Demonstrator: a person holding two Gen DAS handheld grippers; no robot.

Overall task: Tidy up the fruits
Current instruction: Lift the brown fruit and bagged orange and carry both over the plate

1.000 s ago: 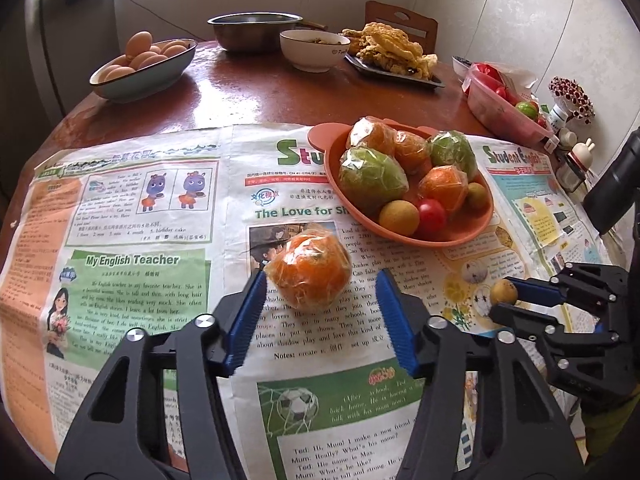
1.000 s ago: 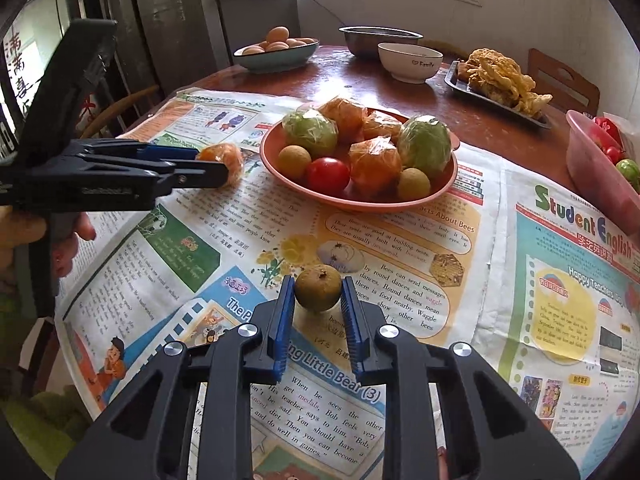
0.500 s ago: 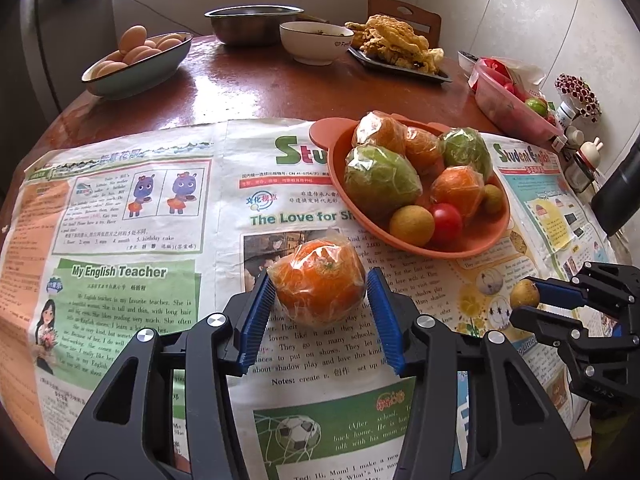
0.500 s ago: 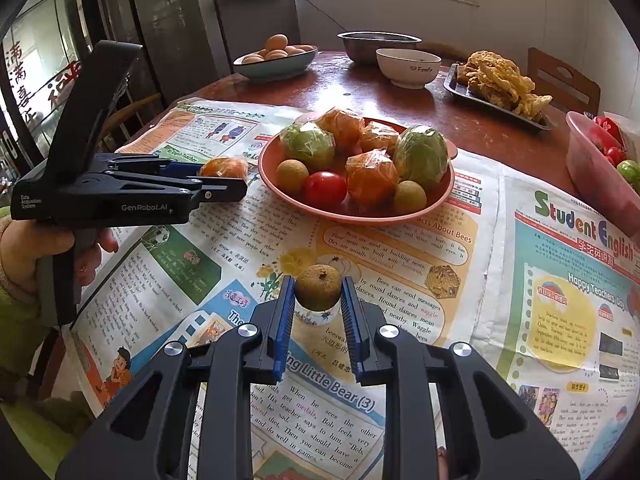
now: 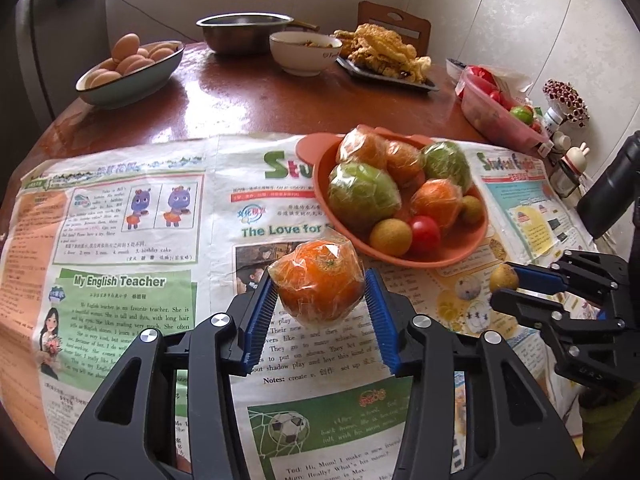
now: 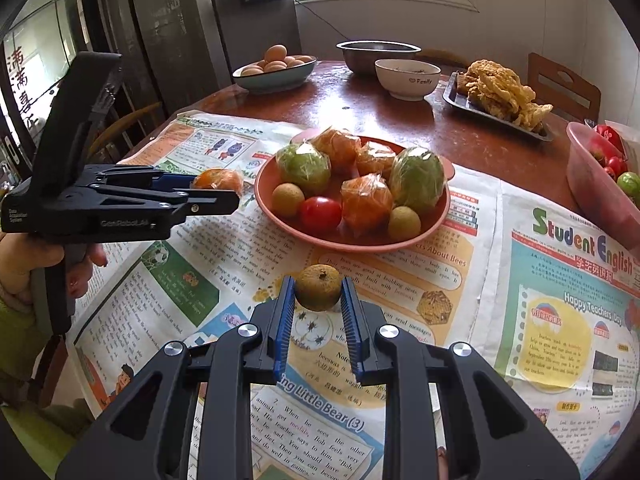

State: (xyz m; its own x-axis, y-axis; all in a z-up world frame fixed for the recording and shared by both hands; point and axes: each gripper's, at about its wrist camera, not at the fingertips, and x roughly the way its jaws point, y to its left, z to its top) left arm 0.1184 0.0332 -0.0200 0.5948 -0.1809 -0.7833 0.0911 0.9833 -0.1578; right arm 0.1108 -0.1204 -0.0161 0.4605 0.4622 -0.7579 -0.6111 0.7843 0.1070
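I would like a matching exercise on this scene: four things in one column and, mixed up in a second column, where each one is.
Things:
1. wrapped orange
2. small brown fruit
3. red tomato
4. eggs

Places:
A. in the oval bowl at the far side of the table
B. between the fingers of the right gripper
C. on the orange plate
D. between the fingers of the left gripper

Pairs: 1-D, 2-B, 3-C, 4-A

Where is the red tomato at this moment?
In both views the red tomato lies in the orange plate, at its near edge, between a small brown fruit and a wrapped orange.
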